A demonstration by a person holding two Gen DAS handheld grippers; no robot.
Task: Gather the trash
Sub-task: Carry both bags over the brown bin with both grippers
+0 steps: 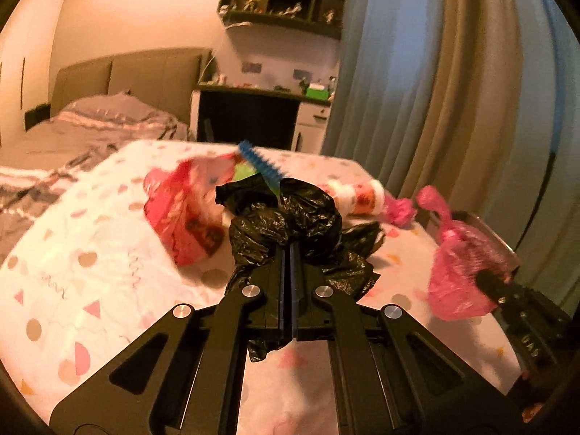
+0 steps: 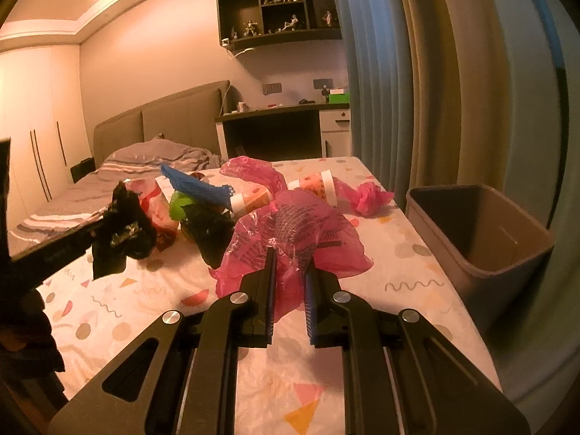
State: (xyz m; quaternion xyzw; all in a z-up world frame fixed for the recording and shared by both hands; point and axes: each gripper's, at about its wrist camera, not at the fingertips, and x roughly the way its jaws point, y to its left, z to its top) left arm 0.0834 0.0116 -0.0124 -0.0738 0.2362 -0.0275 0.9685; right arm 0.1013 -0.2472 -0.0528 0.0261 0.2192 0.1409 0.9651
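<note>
Black crumpled bag [image 1: 286, 217] is showing glossy black; pink bag [image 2: 290, 232] is showing translucent magenta with dark print. Bedsheet [image 2: 398, 264] is showing white with pink, orange and beige dots, triangles, squiggles. Blue mesh [image 2: 197, 185] is lying bright blue. Cups [image 2: 319, 186] are showing orange with white rims. Bin [image 2: 507, 253] is looking brown-grey. Curtains [image 2: 373, 54] are hanging blue and beige.

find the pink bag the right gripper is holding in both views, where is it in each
Left wrist view: the pink bag hangs at the right edge, on the tip of the right gripper that reaches in from the lower right.
Right wrist view: the same pink bag sits at centre, bunched between the fingers just above the right gripper.
Shared landmark: the cup lying on its side behind it on the patterned sheet.
</note>
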